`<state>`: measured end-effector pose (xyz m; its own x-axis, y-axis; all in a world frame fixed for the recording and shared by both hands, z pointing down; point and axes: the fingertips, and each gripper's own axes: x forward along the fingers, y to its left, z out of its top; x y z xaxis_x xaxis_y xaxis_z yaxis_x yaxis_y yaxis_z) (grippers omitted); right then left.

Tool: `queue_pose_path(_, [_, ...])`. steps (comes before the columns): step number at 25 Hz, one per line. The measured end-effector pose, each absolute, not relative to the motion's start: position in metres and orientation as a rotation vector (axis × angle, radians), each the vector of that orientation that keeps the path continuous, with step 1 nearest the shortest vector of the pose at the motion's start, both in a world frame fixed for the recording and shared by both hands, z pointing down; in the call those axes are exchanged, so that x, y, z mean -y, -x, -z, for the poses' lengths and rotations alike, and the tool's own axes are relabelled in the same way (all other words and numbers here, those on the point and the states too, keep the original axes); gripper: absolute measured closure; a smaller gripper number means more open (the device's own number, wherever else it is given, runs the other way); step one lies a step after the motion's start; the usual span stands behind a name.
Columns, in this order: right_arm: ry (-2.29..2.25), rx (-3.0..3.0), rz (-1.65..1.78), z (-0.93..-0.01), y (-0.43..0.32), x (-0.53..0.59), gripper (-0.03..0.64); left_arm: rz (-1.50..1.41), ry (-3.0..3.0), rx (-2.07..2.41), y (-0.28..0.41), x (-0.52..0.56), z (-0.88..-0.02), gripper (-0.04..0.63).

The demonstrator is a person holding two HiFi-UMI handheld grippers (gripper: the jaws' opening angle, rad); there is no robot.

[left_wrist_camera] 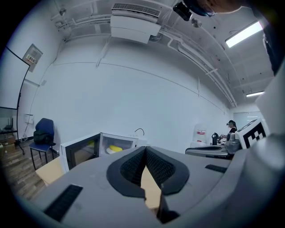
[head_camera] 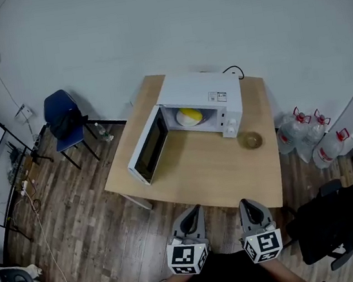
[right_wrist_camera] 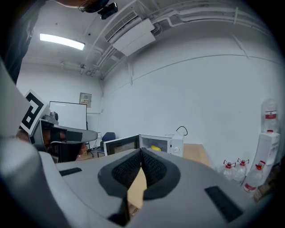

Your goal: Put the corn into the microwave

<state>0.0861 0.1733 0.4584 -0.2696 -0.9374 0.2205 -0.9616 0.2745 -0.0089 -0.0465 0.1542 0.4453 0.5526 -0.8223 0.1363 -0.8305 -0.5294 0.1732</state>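
Corn (head_camera: 191,113), yellow, apparently rounded, boxy white microwave (head_camera: 199,91)

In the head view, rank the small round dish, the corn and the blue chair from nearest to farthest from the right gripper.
1. The small round dish, on the table right of the microwave, just ahead of the right gripper.
2. The corn, inside the open microwave.
3. The blue chair, far off to the left.

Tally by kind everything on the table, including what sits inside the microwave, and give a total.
Microwave: 1
Corn: 1
Plate: 1
Glass dish: 1
Total: 4
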Motion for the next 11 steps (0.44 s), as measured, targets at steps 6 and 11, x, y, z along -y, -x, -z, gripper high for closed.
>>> queue_pose_path(6, [-1.77,2.399,-0.193,-0.451,-0.091,-0.195,0.557,-0.075,-2.596,1.436,0.038,-0.177,-0.437,0.581])
queue_pose_path(11, [-1.778,2.402,-0.186,-0.446,-0.106,-0.22,0.557,-0.054,-2.586,1.437,0.023,-0.202,-0.433,0.581])
